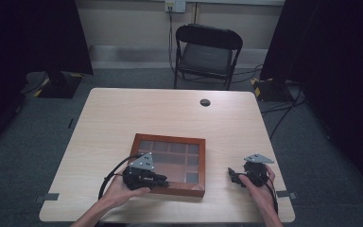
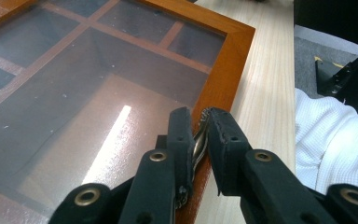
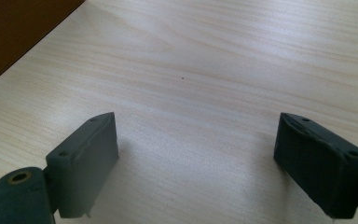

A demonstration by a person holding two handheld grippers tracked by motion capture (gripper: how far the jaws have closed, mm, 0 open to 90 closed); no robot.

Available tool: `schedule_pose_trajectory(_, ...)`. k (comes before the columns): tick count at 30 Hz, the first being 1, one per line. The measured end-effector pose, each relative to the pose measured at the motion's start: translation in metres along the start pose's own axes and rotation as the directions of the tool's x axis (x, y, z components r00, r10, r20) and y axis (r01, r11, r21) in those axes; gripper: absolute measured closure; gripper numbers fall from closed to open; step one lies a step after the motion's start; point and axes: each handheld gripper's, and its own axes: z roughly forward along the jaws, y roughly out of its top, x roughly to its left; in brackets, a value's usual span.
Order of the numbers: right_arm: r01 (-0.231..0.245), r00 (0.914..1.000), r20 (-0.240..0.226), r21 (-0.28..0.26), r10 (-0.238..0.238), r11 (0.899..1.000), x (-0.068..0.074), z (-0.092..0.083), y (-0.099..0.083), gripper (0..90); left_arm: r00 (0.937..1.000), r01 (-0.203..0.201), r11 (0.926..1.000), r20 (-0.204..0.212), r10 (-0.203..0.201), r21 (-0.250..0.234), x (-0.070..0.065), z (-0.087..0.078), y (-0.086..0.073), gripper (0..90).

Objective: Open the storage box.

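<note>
Pale wooden table (image 1: 123,113): left gripper (image 2: 199,135) clamps metal latch (image 2: 199,142) (near edge) of glass-lidded brown wooden box (image 1: 194,142); right gripper (image 3: 196,163) gapes.

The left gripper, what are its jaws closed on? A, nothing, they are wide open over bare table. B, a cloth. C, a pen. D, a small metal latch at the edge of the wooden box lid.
D: in the left gripper view the left gripper pinches a small metal latch at the wooden box frame's edge.
</note>
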Motion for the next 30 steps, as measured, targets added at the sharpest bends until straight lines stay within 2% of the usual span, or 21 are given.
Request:
schedule_pose_trajectory(2,0.000,1.0000,0.000,0.000,0.000,1.000,0.000,0.000,0.000,12.6,0.9996,-0.020,0.9998,-0.018,0.020,0.005,-0.003,0.000,0.000,79.1)
schedule_pose_trajectory(4,0.000,1.0000,0.000,0.000,0.000,1.000,0.000,0.000,0.000,12.6,0.9997,-0.013,0.9999,-0.022,0.013,0.006,-0.003,0.001,0.001,79.3)
schedule_pose_trajectory(11,0.000,1.0000,0.000,0.000,0.000,1.000,0.000,0.000,0.000,12.6,0.9996,0.022,0.9997,0.018,-0.022,0.014,0.000,0.008,0.008,80.6)
schedule_pose_trajectory(15,0.000,1.0000,-0.001,0.000,0.000,1.000,0.000,0.000,0.000,12.6,0.9990,0.035,0.9992,0.025,-0.036,0.017,-0.001,0.013,0.012,81.1)
schedule_pose_trajectory(21,0.000,1.0000,0.000,0.000,0.000,1.000,0.000,0.000,0.000,12.6,0.9987,0.033,0.9994,0.037,-0.034,0.012,-0.001,0.018,0.016,81.7)
schedule_pose_trajectory(30,0.000,1.0000,0.000,0.000,0.000,1.000,0.000,0.000,0.000,12.6,0.9983,0.037,0.9993,0.045,-0.037,-0.002,-0.001,0.014,0.023,81.9)
